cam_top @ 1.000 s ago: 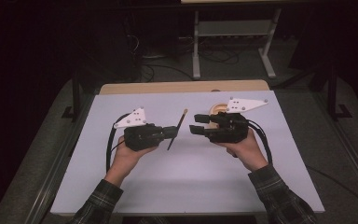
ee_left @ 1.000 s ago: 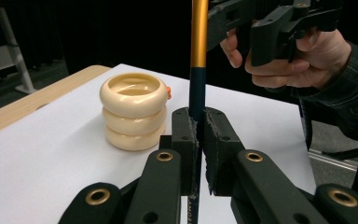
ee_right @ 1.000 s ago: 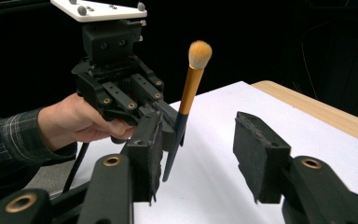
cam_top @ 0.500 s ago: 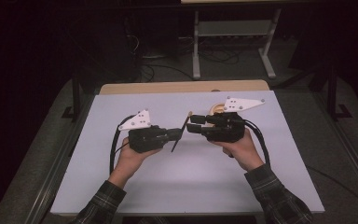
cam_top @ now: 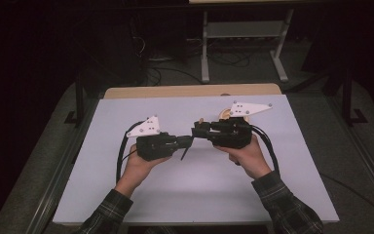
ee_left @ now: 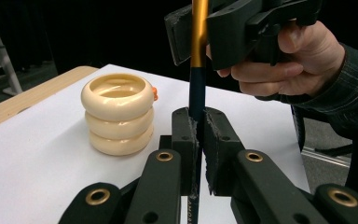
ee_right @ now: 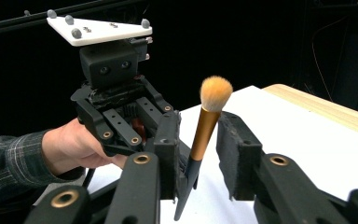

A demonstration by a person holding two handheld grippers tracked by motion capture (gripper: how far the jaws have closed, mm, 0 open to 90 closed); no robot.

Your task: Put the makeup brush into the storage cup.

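A makeup brush with a dark handle, gold ferrule and orange bristle tip stands upright above the white table. My left gripper is shut on its dark handle, the handle end poking out below. My right gripper faces it from the right, jaws on either side of the gold ferrule. Those jaws have just been closing, and a gap still shows beside the right pad. In the high view the left gripper and right gripper meet at mid-table.
A cream stack of three rings stands on the white table sheet behind the right gripper, near the far wooden edge. Black cables loop off each gripper. A metal stand is on the floor beyond.
The two grippers have come together at mid-table. The brush has swung from leaning to upright, and the right gripper's jaws have narrowed around its ferrule.
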